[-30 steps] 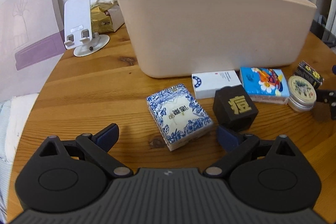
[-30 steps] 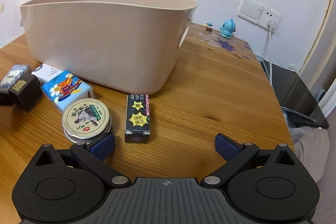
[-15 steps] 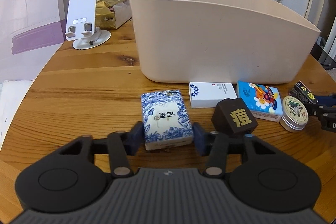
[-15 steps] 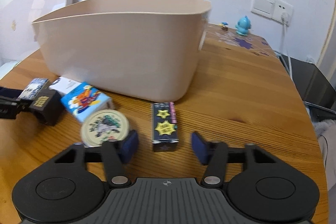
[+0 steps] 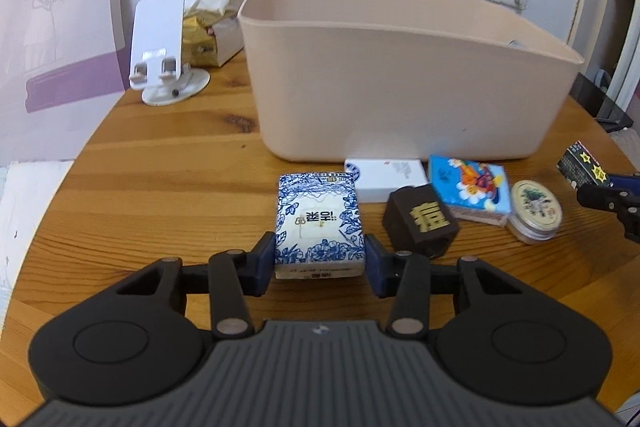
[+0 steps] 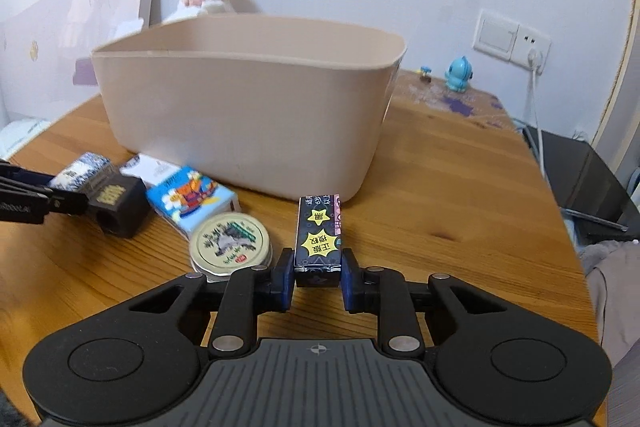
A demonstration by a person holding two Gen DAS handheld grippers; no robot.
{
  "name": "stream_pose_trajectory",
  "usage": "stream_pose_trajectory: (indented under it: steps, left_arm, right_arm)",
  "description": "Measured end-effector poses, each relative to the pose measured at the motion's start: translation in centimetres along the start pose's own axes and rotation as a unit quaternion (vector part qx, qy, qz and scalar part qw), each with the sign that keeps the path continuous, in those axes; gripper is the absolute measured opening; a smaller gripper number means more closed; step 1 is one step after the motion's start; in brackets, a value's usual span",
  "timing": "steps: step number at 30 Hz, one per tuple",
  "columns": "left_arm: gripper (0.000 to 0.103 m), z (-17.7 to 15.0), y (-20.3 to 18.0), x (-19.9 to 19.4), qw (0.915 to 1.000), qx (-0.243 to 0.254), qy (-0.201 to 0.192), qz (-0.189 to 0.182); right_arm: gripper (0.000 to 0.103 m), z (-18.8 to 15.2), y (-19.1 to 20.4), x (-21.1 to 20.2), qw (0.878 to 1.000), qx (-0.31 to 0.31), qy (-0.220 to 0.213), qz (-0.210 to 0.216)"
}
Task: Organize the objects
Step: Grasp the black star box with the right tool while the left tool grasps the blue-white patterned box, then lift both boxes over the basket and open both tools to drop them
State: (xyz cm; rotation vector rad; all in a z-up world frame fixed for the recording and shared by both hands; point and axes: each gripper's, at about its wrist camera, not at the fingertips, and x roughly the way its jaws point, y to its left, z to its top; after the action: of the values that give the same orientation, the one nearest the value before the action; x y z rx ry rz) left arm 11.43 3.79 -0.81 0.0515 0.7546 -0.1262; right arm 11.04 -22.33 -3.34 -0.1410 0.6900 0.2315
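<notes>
Blue-and-white floral tissue pack [image 5: 319,221] sits clamped at its near end between the pads of the left gripper [image 5: 320,263], in front of the beige tub [image 5: 400,83] on the wooden table [image 5: 160,179]. Rightward lie a dark cube [image 5: 420,223], a cartoon tissue pack [image 5: 472,187] and a round tin [image 5: 536,207]. The right gripper [image 6: 316,277] pinches the black starred box [image 6: 319,239] beside that tin.
</notes>
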Motion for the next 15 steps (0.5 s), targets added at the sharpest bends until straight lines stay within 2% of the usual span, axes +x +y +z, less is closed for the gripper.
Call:
stream_pose_trajectory:
  steps: [15]
  left_arm:
    - [0.048,2.1,-1.0,-6.8,0.9972,0.021,-0.071,-0.011]
  right_arm:
    - [0.021,3.0,-0.4,-7.3,0.996,-0.004,-0.086,0.000]
